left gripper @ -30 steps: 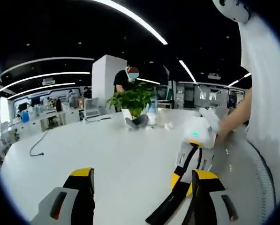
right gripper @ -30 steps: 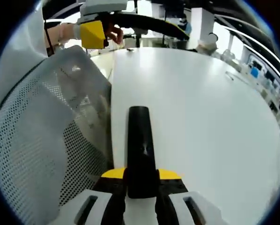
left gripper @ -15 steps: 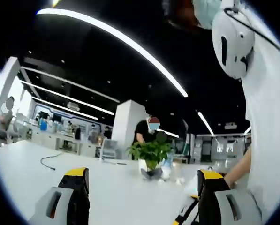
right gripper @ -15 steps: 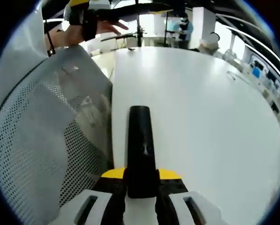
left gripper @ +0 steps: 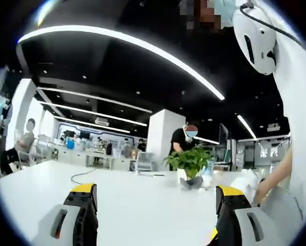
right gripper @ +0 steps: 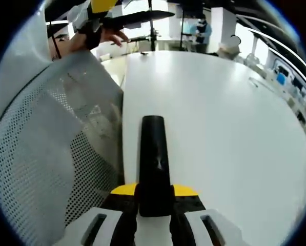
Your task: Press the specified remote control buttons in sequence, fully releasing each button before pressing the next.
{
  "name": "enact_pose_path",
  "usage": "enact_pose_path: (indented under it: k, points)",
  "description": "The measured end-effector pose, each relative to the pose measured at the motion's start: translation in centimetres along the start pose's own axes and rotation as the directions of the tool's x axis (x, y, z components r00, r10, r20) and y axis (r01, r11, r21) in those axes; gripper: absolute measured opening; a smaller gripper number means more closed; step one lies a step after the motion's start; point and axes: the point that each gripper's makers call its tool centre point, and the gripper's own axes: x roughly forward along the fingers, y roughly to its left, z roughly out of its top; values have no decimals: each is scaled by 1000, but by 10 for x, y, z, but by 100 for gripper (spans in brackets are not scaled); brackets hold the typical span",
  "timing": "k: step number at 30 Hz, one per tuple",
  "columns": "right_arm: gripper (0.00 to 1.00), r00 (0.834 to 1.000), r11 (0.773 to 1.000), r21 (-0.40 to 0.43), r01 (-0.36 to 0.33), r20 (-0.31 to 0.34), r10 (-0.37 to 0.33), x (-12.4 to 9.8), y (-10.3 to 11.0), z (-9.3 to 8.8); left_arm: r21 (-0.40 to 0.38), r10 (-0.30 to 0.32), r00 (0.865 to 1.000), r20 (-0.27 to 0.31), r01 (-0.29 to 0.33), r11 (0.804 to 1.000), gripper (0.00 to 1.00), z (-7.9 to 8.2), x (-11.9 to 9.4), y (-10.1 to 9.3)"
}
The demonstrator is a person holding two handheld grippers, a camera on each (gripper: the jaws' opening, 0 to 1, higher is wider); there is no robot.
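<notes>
Left gripper view: the left gripper is pointing out across the white table toward the room, with its jaws standing wide apart and nothing between them. One second ago this view was looking down at the tabletop, with the right gripper and the black remote visible at the lower right. Now the horizon is sitting low, and the ceiling lights and the potted plant are occupying the middle of the view. The camera has tilted upward; the table items themselves are not moving. In judgement, the left gripper is lifting clear of the remote. If so, either a press has been released or none has begun, and the pictures do not settle which.

Right gripper view: the right gripper is clamping the near end of the remote control. This grasp and the remote's position match the two earlier pictures. The person's left hand is sitting higher and farther toward the top left edge than one second ago, which agrees with the lift.

Orientation: the remote's long axis is running straight ahead along the right gripper's jaws, and its free end is pointing away over the table. A mesh chair back is standing just beside it on the left. The upper face is showing as plain black; individual buttons cannot be made out.

In judgement, the next press requires the left gripper to come back down onto that face.
</notes>
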Motion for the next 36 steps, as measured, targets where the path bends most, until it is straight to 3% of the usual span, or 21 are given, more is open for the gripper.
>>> enact_pose_path:
  k: [1,3,7,12,16,20,25,29,36]
  points:
    - [21,1000,1000,1,-2,0,2,0,0,0,65,21,1000,-9,-20,998,100,0,0,4]
    - [21,1000,1000,6,-7,-1,7,0,0,0,56,18,1000,-4,-17,998,100,-2,-1,4]
    - [20,1000,1000,3,-13,-5,13,0,-1,1,69,43,996,-81,-38,997,100,-15,0,9]
    - [20,1000,1000,-24,-10,-20,9,1,-6,1,55,73,990,-124,-66,996,100,-22,-2,16]
    - [20,1000,999,-51,6,-30,-7,1,-13,2,-6,67,984,-167,-69,998,100,-30,-4,17]
    - [20,999,998,-64,7,-38,-9,1,-20,2,-16,70,977,-200,-74,997,100,-35,-6,18]
    - [20,999,997,-83,1,-53,-5,1,-31,3,-15,68,976,-205,-72,997,100,-36,-8,18]
    - [20,998,996,-89,-2,-63,-4,0,-39,3,-86,24,988,-154,-37,996,100,-27,-5,9]
    - [20,997,995,-102,-9,-81,1,1,-56,4,-86,31,982,-186,-48,995,100,-35,-3,8]
